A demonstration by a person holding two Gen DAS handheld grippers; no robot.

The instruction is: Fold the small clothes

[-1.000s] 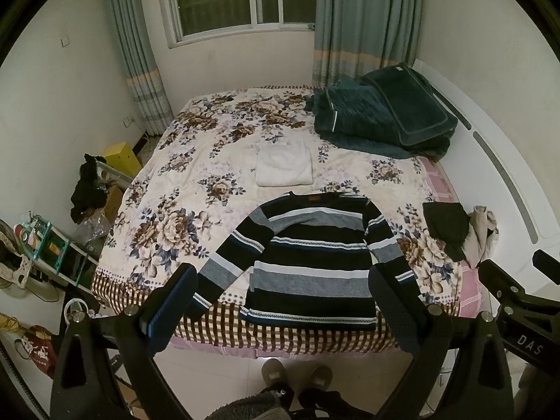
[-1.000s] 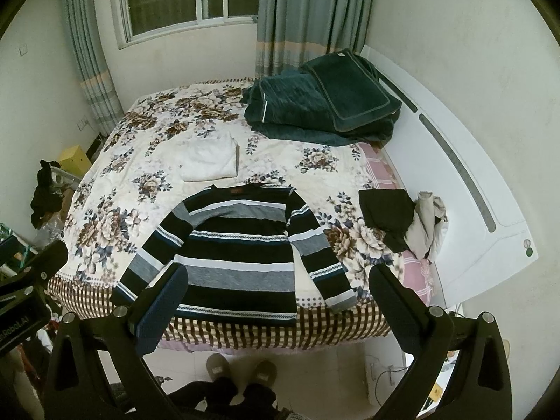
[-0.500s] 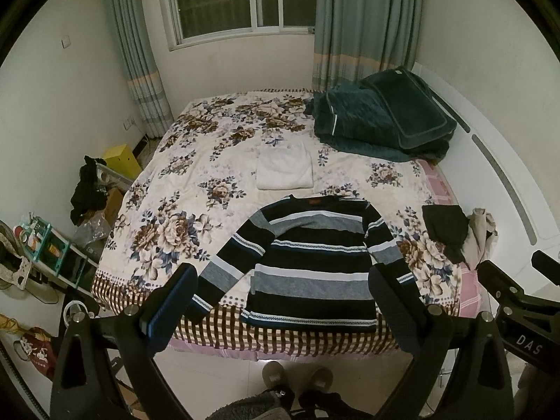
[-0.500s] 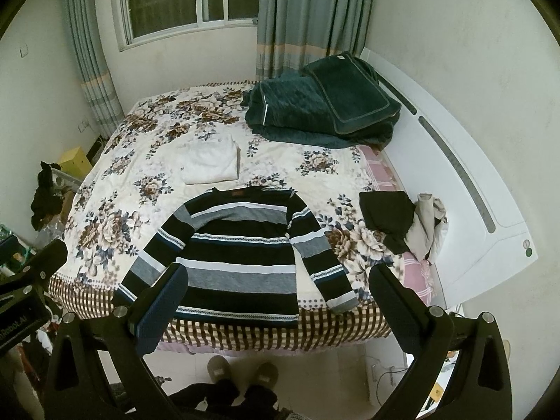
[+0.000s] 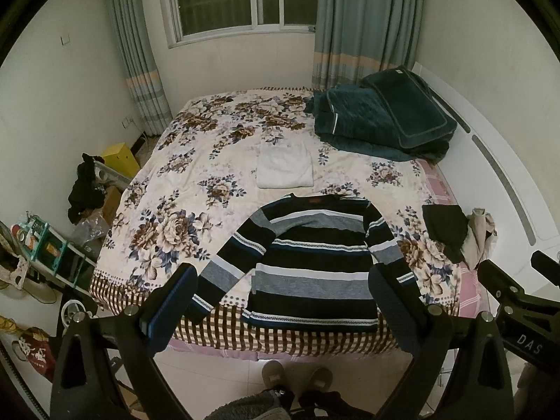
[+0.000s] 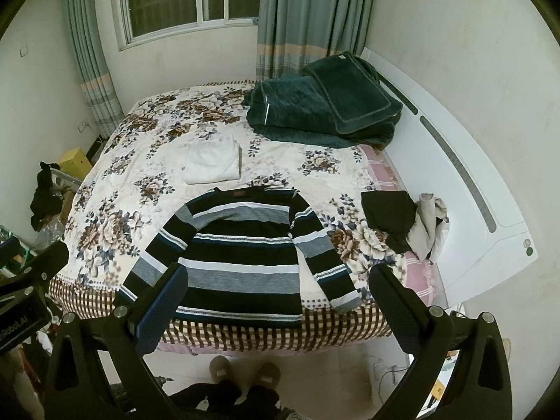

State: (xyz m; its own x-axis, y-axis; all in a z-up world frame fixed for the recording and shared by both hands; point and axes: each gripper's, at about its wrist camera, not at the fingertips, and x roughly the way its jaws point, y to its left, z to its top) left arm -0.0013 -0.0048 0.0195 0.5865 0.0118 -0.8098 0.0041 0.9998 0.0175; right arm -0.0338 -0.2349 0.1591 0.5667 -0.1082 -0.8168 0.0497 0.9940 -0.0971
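Striped sweater (image 5: 311, 262) flat on bed (image 5: 182, 189)

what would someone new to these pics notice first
The eye lands first on the striped sweater, spread flat with both sleeves out at the near edge of the floral bed. Behind it lies a folded white garment, and a dark teal blanket is heaped at the far right corner. Both sets of jaws stand open and empty in the foreground.

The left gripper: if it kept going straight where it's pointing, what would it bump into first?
Probably the striped sweater spread flat on the bed. The left gripper is open and nothing else shows in its way, though the depth is hard to judge.
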